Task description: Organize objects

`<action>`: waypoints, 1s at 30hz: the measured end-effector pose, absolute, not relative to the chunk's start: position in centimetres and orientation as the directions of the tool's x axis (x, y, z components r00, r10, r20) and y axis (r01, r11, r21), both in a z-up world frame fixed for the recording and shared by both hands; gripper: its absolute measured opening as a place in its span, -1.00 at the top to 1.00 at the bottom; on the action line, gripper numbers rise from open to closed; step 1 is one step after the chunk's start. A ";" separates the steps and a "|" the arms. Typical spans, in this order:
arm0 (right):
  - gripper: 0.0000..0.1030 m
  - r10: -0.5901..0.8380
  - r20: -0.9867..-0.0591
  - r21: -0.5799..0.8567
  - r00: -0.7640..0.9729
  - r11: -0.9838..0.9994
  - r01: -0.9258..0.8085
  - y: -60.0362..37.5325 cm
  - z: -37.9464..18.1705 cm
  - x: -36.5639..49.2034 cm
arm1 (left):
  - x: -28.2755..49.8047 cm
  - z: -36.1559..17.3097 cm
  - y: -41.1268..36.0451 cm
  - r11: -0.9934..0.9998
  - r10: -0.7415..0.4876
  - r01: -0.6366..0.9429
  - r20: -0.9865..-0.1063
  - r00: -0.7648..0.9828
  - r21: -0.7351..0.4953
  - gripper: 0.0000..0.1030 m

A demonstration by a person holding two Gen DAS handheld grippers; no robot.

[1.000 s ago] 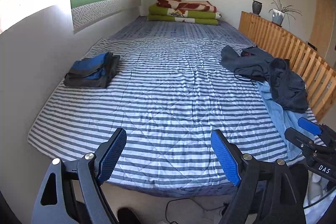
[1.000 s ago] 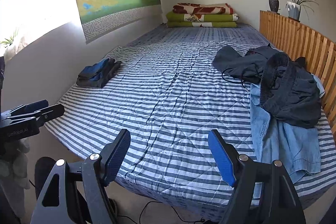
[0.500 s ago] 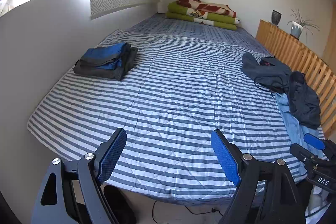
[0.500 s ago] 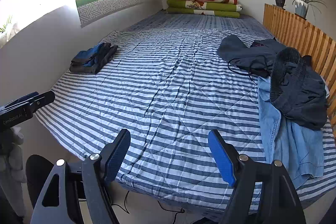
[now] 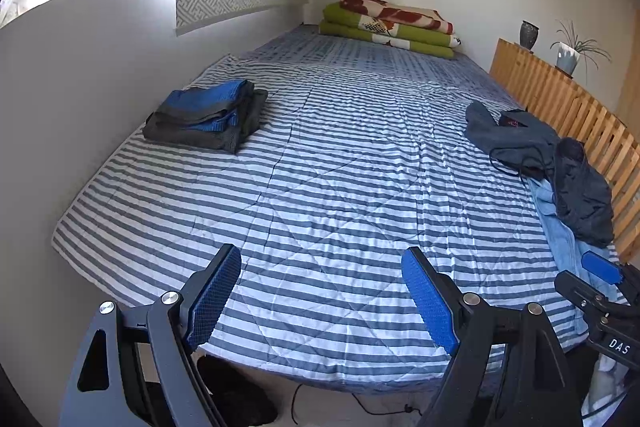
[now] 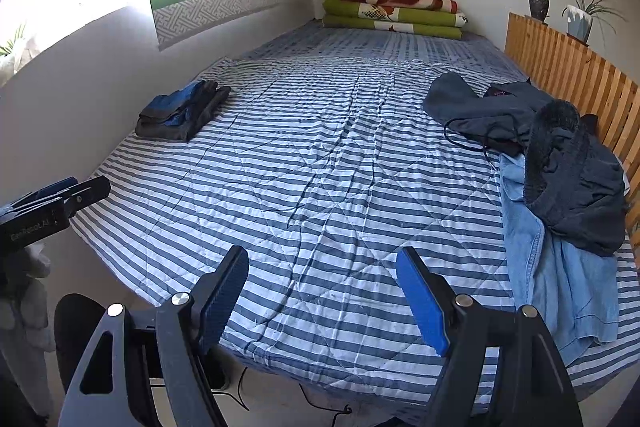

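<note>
A folded pile of blue and grey clothes lies on the striped bed by the left wall. On the bed's right side sprawls a loose heap of dark clothes over a light blue denim garment. My left gripper hovers open and empty over the bed's near edge. My right gripper also stands open and empty there, a little left of the denim. Each shows at the edge of the other's view, the right gripper and the left gripper.
Folded green and red blankets are stacked at the far end. A wooden slatted rail runs along the right side, with a vase and a potted plant on top. A cable lies on the floor.
Both views shifted slightly in the first half second as the grippers drifted along the bed's near edge, and the left view rolled a little. Since then they hold still. The jaws keep the same width.
</note>
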State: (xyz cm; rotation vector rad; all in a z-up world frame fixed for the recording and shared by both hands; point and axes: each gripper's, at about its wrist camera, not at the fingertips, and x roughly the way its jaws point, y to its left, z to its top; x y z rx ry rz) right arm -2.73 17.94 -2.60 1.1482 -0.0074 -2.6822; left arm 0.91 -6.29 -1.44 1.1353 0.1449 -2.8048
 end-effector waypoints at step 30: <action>-0.41 -0.205 -0.700 0.085 -0.684 -0.975 0.205 18.7 -2.3 -1.1 | 2.6 -0.7 -4.5 -0.988 -0.090 0.151 -0.704 -0.705 -0.025 -0.74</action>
